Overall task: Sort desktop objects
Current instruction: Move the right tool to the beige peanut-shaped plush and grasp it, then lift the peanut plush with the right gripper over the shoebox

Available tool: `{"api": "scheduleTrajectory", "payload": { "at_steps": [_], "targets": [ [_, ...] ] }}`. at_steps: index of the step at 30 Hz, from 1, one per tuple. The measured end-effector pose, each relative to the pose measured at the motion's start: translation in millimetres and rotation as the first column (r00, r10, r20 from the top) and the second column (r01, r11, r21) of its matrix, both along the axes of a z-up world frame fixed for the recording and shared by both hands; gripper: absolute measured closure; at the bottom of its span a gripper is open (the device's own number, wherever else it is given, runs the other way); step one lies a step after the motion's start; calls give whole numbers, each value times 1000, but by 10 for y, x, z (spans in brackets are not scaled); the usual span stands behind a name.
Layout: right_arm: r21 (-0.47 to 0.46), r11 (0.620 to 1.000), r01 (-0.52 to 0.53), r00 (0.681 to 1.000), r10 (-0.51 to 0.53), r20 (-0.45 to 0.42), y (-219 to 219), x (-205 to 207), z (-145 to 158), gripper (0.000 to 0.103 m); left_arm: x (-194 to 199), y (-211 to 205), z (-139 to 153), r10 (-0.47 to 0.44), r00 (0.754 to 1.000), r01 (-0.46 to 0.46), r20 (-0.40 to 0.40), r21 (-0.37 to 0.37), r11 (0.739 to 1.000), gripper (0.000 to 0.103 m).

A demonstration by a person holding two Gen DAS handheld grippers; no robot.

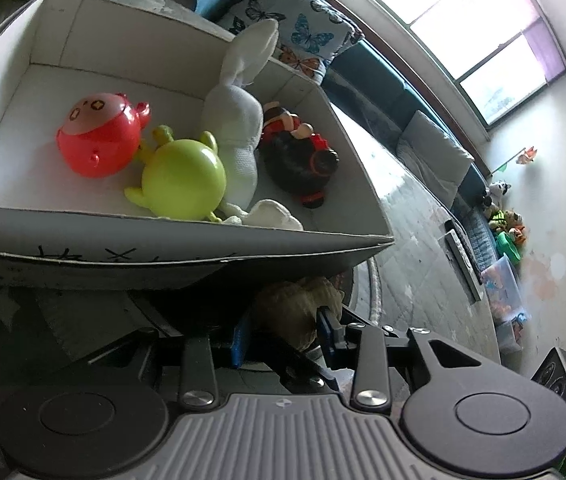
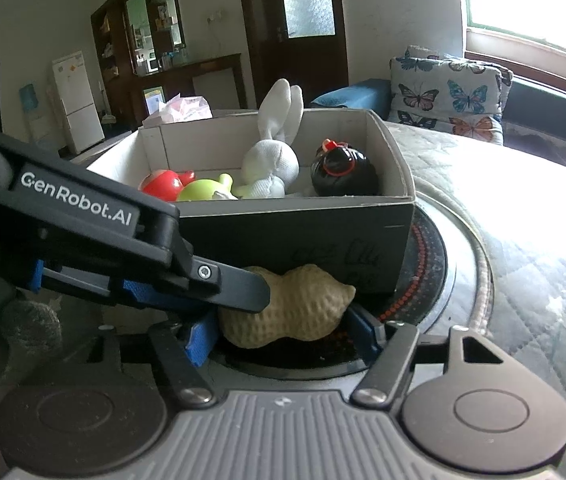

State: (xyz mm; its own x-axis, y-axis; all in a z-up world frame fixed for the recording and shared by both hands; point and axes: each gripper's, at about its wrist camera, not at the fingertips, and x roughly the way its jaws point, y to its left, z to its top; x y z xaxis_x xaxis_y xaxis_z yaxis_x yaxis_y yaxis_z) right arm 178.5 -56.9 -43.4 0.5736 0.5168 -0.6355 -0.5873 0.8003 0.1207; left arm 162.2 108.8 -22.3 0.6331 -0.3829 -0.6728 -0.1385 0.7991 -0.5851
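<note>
Both tongs straddle your tan knobbly peanut-shaped toy (image 2: 287, 308), left gripper (image 1: 283, 334) part-open, right gripper (image 2: 283, 334) likewise, contact unclear. Looks light and stiff; pinch its waist. White cardboard box (image 2: 399, 184) at twelve o'clock.

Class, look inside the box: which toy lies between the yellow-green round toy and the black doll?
The white plush rabbit lies between the yellow-green round toy and the black doll, inside the box. The left wrist view shows it best.

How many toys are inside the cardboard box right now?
4, in a row along its floor: red round plastic toy, lime-green round plastic toy, white plush rabbit, black-and-red doll. Smaller ones could hide behind the cardboard box wall.
</note>
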Motion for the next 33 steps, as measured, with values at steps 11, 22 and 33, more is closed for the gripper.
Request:
{"api": "scheduleTrajectory", "payload": {
  "at_steps": [11,22,33],
  "targets": [
    [14,1000,-21,995,20,98,-31,-234,385,34,-242,-65,416,-34,994,28,106,53,998,66],
    [22,998,-63,985,59,161,298,103,666,34,32,259,682,17,987,-26,159,56,998,65],
    [64,997,-43,998,40,58,580,661,499,34,520,572,544,56,992,-63,113,59,996,66]
  ]
}}
